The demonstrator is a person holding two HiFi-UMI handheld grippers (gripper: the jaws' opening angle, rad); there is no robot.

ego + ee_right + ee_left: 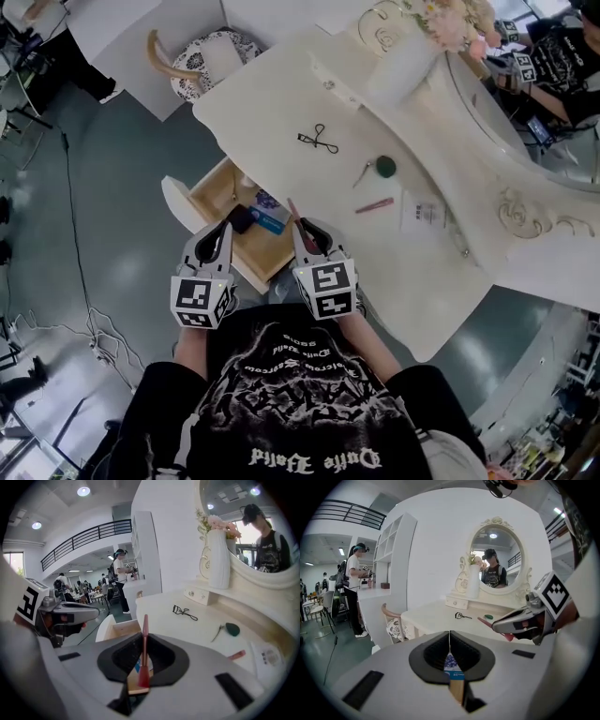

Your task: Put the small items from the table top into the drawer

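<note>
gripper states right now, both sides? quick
Left gripper: closed, nothing between the jaws.
Right gripper: closed on a slim pink stick.

Cream table, green puff, pink stick

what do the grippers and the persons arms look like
Both the left gripper and right gripper are pale grey shells with black pads, each carrying a white cube with black square markers. The person wears a black short-sleeved T-shirt with white print.

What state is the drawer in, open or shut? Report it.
Open. The head view shows the drawer pulled out of the table, its wooden inside exposed with a blue-labelled box in it.
</note>
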